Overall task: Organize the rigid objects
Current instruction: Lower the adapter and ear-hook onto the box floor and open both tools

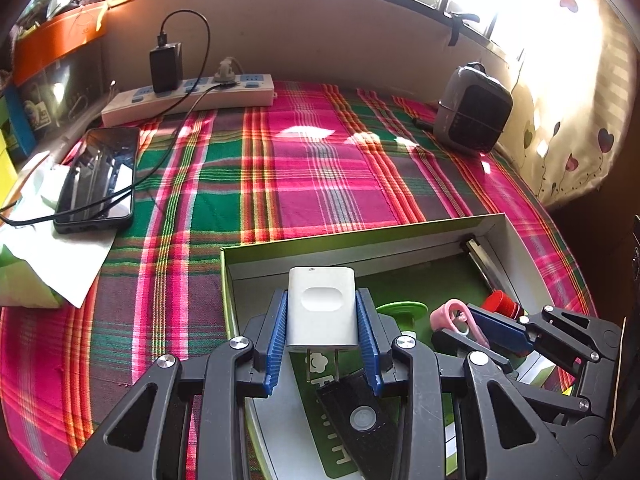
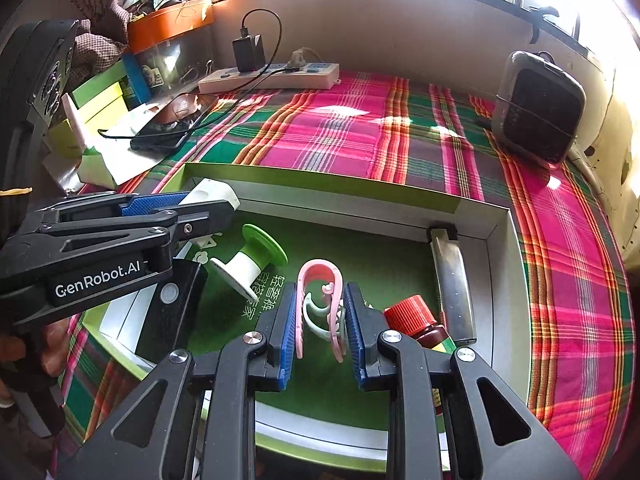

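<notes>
My left gripper (image 1: 322, 312) is shut on a white charger plug (image 1: 322, 308) and holds it above the left part of an open green box (image 1: 360, 236); it also shows from the side in the right wrist view (image 2: 212, 196). My right gripper (image 2: 320, 312) is shut on a pink clip (image 2: 320, 276) with a pale green clip (image 2: 316, 320) inside it, above the box floor (image 2: 360, 256). In the box lie a green-and-white spool (image 2: 252, 264), a black remote-like device (image 2: 168, 312), a red-capped bottle (image 2: 416, 316) and a metal bar (image 2: 452, 284).
The box stands on a pink-green plaid cloth (image 1: 312, 168). A phone (image 1: 100, 176) on white paper lies at the left, wired to a power strip (image 1: 188, 96) at the back wall. A grey-black speaker-like device (image 1: 472, 108) stands back right. Boxes and clutter (image 2: 104, 96) fill the left edge.
</notes>
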`<state>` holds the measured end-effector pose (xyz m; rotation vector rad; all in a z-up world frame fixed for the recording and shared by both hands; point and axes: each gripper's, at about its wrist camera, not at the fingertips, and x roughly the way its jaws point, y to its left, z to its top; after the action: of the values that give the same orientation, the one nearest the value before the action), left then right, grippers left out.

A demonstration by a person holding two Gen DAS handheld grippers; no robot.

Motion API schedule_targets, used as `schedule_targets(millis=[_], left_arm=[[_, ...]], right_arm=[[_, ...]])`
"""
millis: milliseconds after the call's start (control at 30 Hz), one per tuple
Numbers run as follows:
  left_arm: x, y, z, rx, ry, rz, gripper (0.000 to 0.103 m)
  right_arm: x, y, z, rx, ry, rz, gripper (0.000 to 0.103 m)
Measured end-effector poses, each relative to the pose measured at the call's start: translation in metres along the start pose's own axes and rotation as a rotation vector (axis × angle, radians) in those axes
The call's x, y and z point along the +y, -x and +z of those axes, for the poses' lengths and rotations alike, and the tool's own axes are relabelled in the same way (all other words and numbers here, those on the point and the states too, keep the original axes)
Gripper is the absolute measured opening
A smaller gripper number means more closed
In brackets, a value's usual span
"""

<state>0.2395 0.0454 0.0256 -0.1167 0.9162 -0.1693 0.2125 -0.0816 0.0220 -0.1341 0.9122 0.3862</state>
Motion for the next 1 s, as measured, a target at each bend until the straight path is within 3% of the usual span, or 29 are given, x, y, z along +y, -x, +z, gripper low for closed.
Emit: schedule_targets(millis=[1000], left_arm=[[-0.0037, -0.0068, 0.0015, 0.007, -0.002, 0.001, 0.032]], right_arm=[[0.0007, -0.0072, -0.0001, 0.003, 0.018, -0.02, 0.024]])
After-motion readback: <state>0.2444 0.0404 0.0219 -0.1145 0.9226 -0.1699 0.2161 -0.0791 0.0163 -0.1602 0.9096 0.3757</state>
